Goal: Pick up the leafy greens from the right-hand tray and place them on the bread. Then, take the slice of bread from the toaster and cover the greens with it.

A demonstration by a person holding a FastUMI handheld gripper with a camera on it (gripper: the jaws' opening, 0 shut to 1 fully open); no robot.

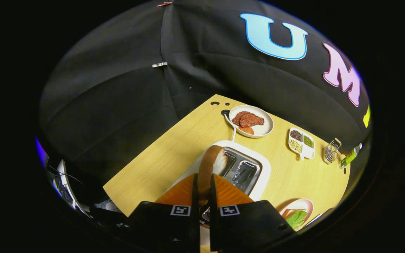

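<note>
Your gripper (202, 184) was clamped nearly closed on the bread slice (212, 165), above the toaster (255, 165); that thin edge grip could let it slip.

Table (174, 154), light wood grain, seen tilted. On it: 1 white toaster (258, 168) with 2 slots, centre; 1 white plate (267, 128) of meat, upper centre; 1 divided dish (301, 142) of 3 grains, right; 1 wire rack (332, 151), far right; 1 plate (306, 203) with greens (296, 218), lower right.
</note>
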